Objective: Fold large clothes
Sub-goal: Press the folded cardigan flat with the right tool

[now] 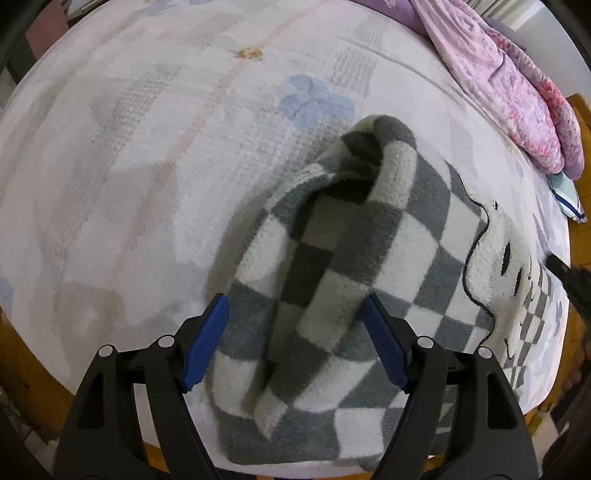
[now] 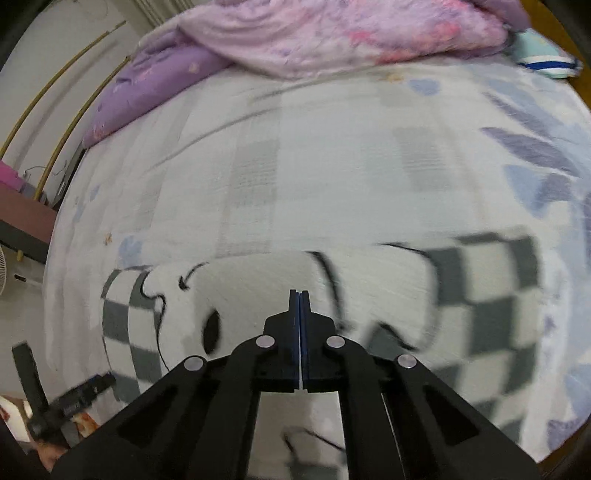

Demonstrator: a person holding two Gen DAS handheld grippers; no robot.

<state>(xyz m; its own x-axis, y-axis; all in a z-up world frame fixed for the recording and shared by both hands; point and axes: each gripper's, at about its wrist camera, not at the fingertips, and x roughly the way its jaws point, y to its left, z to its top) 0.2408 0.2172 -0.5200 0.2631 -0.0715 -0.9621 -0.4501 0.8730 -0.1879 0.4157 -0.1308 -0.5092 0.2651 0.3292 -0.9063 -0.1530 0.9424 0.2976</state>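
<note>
One checked sweater (image 1: 354, 258), grey and white squares with a white cartoon face outlined in black, lies on the bed (image 1: 147, 166), which wears a pale sheet printed with blue flowers. In the left wrist view the sweater fills the lower centre and right of the frame, and one sleeve is folded across its body, running from upper centre down to the bottom. The left gripper (image 1: 295, 325) hangs above that sleeve with its two blue pads well apart and nothing pressed between them. In the right wrist view the sweater spreads across the lower half, blurred on the right. The right gripper (image 2: 299, 295) sits over the white face with its pads together, holding nothing. One pink quilt (image 2: 332, 33) and one purple pillow (image 2: 147, 85) lie heaped at the top of that frame.
</note>
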